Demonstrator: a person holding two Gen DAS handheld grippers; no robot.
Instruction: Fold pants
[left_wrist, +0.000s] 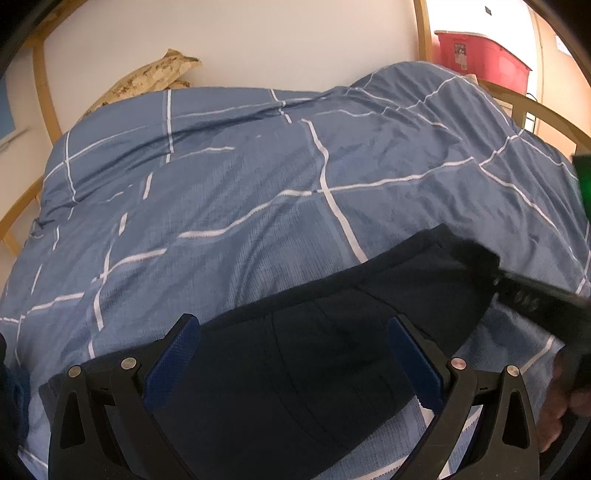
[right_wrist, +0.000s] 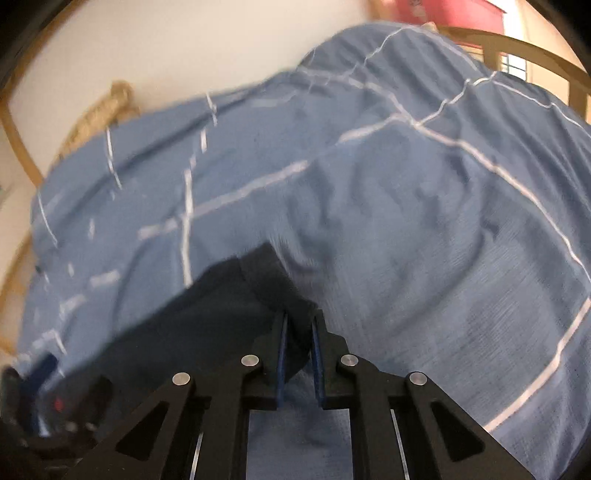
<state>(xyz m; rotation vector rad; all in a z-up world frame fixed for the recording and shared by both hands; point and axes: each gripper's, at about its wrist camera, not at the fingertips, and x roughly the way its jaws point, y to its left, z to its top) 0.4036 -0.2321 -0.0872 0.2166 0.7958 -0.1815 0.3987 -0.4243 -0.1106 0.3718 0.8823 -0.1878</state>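
Dark navy pants (left_wrist: 314, 354) lie on a blue checked duvet (left_wrist: 258, 192) at the near edge of the bed. My left gripper (left_wrist: 295, 328) is open, its blue-padded fingers (left_wrist: 173, 362) spread wide just above the pants, holding nothing. My right gripper (right_wrist: 300, 321) is shut on a corner of the pants (right_wrist: 221, 314) and lifts that edge slightly; it also shows at the right of the left wrist view (left_wrist: 535, 295). The right wrist view is motion-blurred.
The duvet (right_wrist: 406, 221) covers the whole bed, with a raised hump at the far right. A tan patterned pillow (left_wrist: 147, 81) leans on the white wall. A wooden bed frame (left_wrist: 48, 96) rims the bed. A red bin (left_wrist: 480, 55) stands beyond the far right corner.
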